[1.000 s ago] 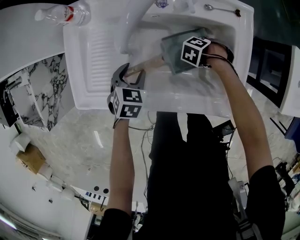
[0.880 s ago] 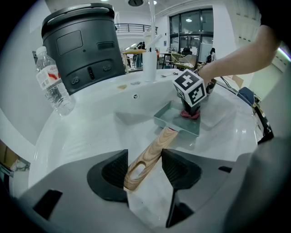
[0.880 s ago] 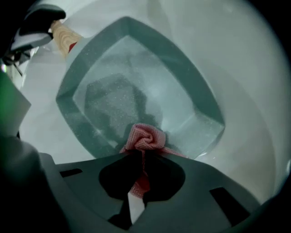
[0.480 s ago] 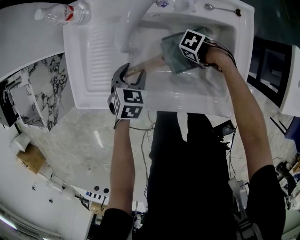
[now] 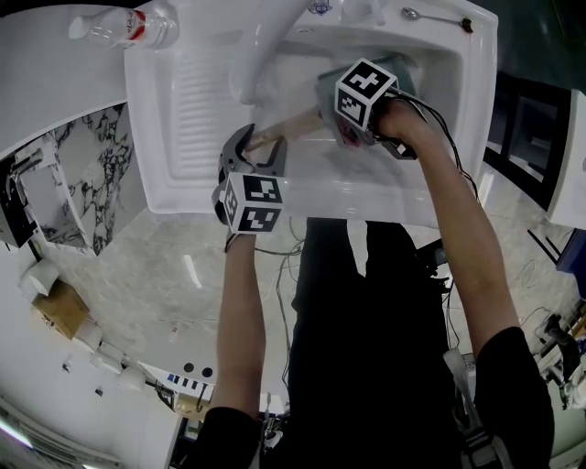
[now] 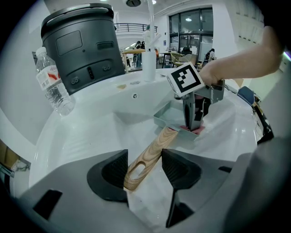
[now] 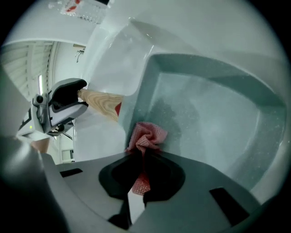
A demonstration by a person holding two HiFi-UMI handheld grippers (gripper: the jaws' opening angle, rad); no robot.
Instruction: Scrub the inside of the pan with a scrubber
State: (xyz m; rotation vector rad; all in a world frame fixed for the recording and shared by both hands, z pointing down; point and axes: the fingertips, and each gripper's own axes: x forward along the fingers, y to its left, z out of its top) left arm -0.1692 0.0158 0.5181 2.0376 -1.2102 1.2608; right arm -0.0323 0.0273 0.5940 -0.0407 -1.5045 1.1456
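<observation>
A square grey-green pan point(image 5: 327, 92) point(image 6: 169, 116) point(image 7: 204, 113) lies in the white sink point(image 5: 165, 174). Its wooden handle point(image 5: 288, 124) point(image 6: 148, 157) point(image 7: 102, 103) points toward my left gripper point(image 5: 249, 137) point(image 6: 144, 166) point(image 7: 68, 102), which is shut on the handle's end. My right gripper point(image 5: 352, 136) point(image 6: 195, 123) point(image 7: 143, 170) is shut on a pink mesh scrubber point(image 6: 196, 130) point(image 7: 146, 136). The scrubber presses on the pan's inner floor, close to the wall on the handle side. In the head view the right gripper's marker cube hides most of the pan.
A plastic water bottle point(image 5: 124, 27) point(image 6: 52, 86) stands at the sink's far left corner. The white faucet point(image 5: 265, 37) arches over the basin. A spoon point(image 5: 430, 16) lies on the far rim. A dark grey bin point(image 6: 84, 41) stands behind the sink.
My right gripper has slid left across the pan toward the handle side and rolled, its marker cube turning. The left gripper and the pan have stayed put.
</observation>
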